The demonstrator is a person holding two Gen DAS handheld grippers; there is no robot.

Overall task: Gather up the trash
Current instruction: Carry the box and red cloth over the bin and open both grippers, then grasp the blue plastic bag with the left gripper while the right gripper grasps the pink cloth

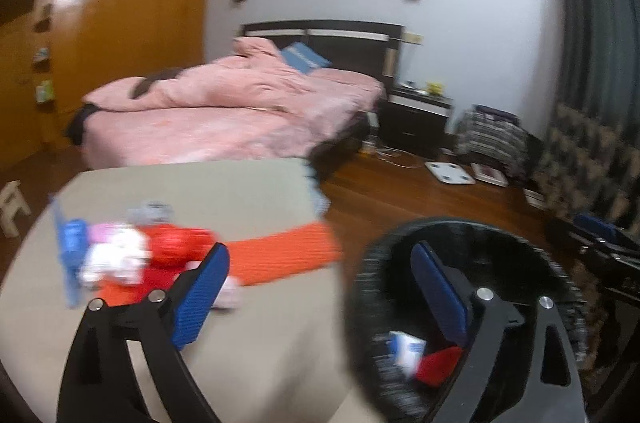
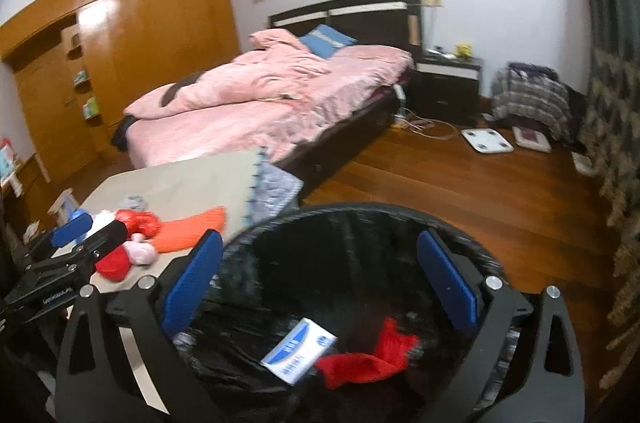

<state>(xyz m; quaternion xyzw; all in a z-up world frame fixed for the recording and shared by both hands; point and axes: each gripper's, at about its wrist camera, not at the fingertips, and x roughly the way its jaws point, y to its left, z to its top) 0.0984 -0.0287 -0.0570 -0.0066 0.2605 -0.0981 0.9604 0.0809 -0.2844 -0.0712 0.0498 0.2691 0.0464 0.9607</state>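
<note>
Pink bed (image 2: 256, 103), nightstand (image 2: 446, 83), floor scale (image 2: 486, 139)

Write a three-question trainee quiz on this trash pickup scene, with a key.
1. True or false: the bin already holds a white box and something red.
2. Which gripper is over the bin? A) left gripper B) right gripper C) neither
3. Fill in: the rest of the trash lies on the ____.

Key:
1. True. Both lie in the black liner.
2. B. Its jaws stand open over the bin mouth, with nothing between them. The left gripper straddles the gap between table and bin, also open and holding nothing.
3. Table. A blurred pile of red, white, pink and blue items sits by an orange cloth.
</note>
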